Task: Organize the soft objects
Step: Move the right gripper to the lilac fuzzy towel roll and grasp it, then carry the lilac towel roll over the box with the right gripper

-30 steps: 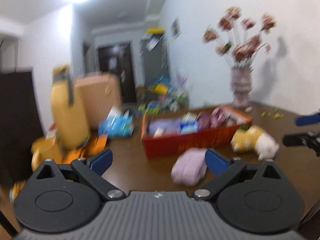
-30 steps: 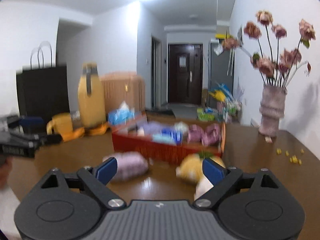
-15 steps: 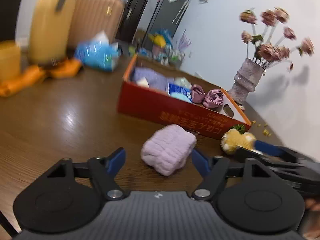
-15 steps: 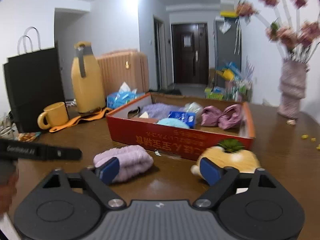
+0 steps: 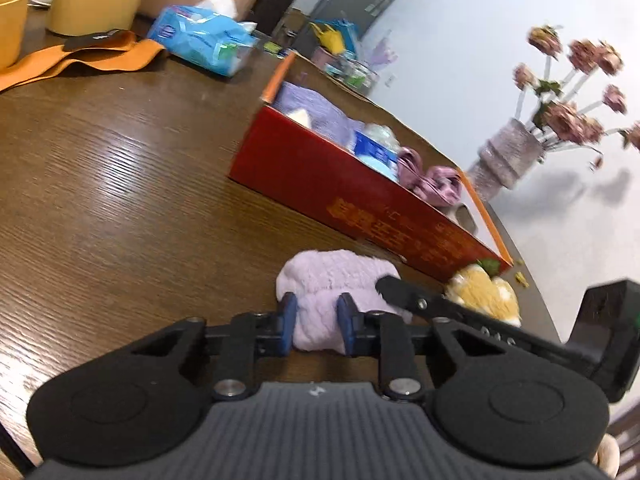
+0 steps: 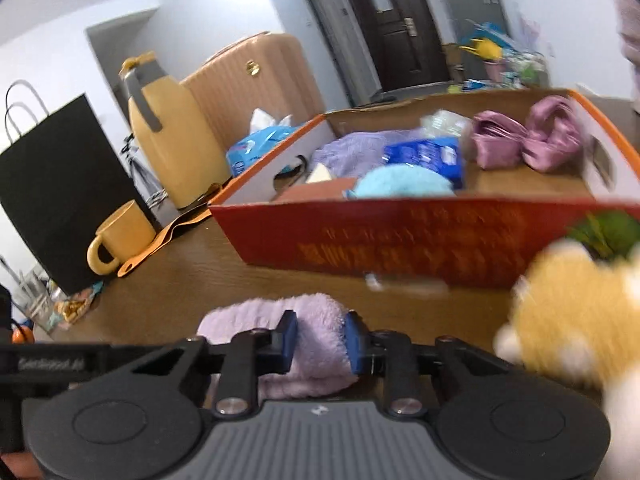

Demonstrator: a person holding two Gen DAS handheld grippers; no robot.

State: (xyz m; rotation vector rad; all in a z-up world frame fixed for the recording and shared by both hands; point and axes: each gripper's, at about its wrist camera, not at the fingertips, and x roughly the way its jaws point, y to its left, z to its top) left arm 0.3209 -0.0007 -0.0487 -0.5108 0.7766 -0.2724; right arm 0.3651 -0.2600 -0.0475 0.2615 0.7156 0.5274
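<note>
Both jaws have just been closing. The left gripper point(image 5: 316, 322) and right gripper point(image 6: 320, 338) now each pinch the fluffy lilac rolled towel point(image 5: 336, 280), which lies on the brown wooden table point(image 5: 100, 184) just before the red cardboard box point(image 5: 340, 188). It appears ready for lifting into the box.

Wood table point(image 5: 104, 184) w/ red box point(image 5: 344, 196), purple towel point(image 5: 336, 280), yellow mug point(image 6: 120, 236).
</note>
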